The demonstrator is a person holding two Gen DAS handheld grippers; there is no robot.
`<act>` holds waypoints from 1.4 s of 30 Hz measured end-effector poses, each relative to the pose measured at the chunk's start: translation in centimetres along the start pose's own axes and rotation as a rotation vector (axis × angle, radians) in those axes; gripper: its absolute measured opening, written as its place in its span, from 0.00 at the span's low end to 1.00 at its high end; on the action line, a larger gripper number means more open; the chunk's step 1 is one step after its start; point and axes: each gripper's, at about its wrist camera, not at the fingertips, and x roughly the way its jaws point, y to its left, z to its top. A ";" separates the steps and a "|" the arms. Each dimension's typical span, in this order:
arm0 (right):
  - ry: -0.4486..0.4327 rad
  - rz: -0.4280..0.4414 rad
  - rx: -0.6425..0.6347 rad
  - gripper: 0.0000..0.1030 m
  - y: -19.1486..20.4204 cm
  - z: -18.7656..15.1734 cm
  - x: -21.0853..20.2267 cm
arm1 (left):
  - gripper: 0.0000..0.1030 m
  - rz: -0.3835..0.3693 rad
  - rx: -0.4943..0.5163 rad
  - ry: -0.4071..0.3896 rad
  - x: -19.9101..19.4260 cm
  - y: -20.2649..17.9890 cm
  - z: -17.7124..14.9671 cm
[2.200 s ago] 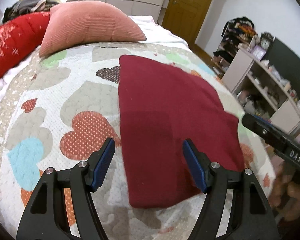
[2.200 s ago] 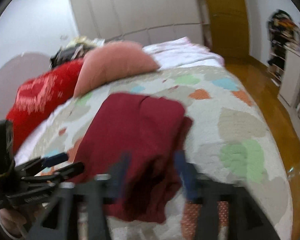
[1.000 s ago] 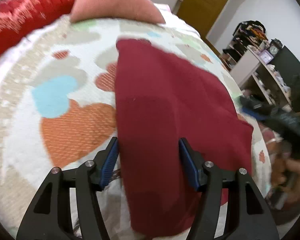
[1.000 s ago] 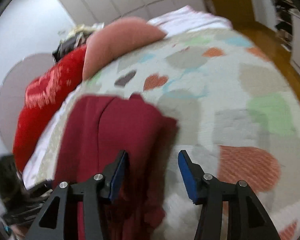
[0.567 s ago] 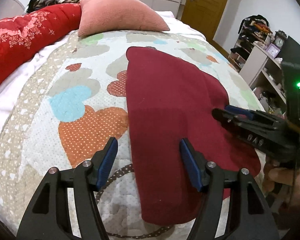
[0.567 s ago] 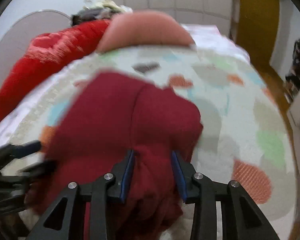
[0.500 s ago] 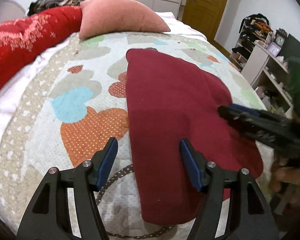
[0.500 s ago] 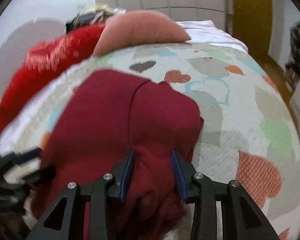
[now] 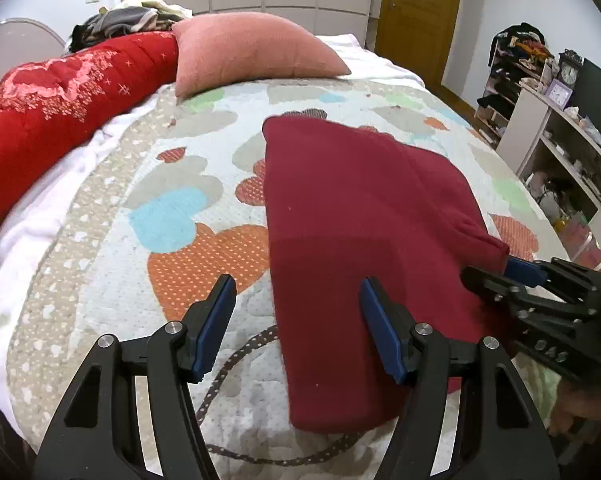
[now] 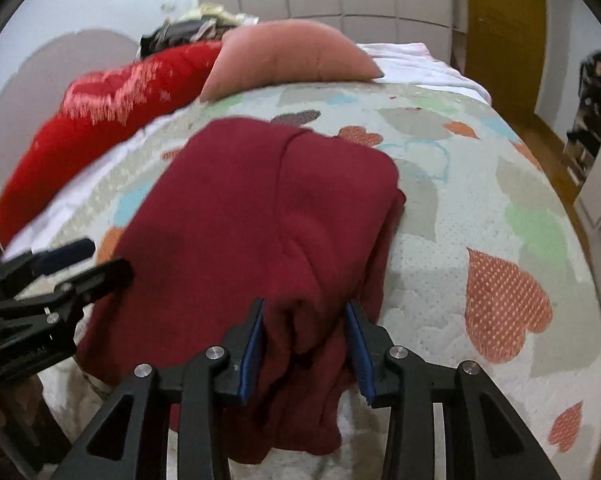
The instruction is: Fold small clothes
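Observation:
A dark red garment (image 9: 360, 216) lies folded lengthwise on the heart-patterned quilt (image 9: 172, 216). My left gripper (image 9: 296, 316) is open, its fingers astride the garment's near left edge, holding nothing. My right gripper (image 10: 306, 344) is closed partway on a bunched fold of the same garment (image 10: 268, 216) at its near right side. The right gripper also shows in the left wrist view (image 9: 512, 276) at the garment's right edge, and the left gripper shows at the left of the right wrist view (image 10: 76, 264).
A pink cushion (image 9: 252, 52) and a long red bolster (image 9: 60, 96) lie at the head of the bed. Shelves (image 9: 556, 152) with clutter stand to the right, a wooden door (image 9: 416, 20) behind. The quilt's near edge is close to both grippers.
My right gripper has narrowed from wide open onto the garment's bunched right edge. My left gripper stayed open over the near left edge, with the view pulling back slightly.

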 end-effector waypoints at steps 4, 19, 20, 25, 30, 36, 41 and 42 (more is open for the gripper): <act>-0.046 0.016 0.011 0.37 0.2 0.5 -2.5 | 0.63 0.013 -0.012 -0.024 -1.1 0.2 0.1; -0.189 -0.002 0.005 0.50 3.1 0.1 -7.0 | 0.63 0.029 -0.041 -0.067 -4.1 -0.1 0.1; -0.189 0.000 0.008 0.50 3.1 0.0 -7.1 | 0.63 0.030 -0.039 -0.070 -4.2 -0.1 0.1; -0.194 0.002 0.023 0.51 2.7 -0.2 -7.5 | 0.63 0.027 -0.028 -0.085 -4.8 -0.6 0.2; -0.192 0.007 0.031 0.58 2.5 -0.4 -7.6 | 0.63 0.025 -0.019 -0.083 -4.8 -1.0 0.1; -0.191 0.011 0.029 0.58 2.5 -0.4 -7.6 | 0.63 0.023 -0.019 -0.081 -4.8 -1.1 0.0; -0.180 0.013 0.029 0.58 2.7 -0.5 -7.2 | 0.63 0.022 -0.019 -0.081 -4.7 -1.2 -0.1; -0.180 0.014 0.029 0.58 2.7 -0.5 -7.2 | 0.63 0.022 -0.020 -0.079 -4.7 -1.2 -0.1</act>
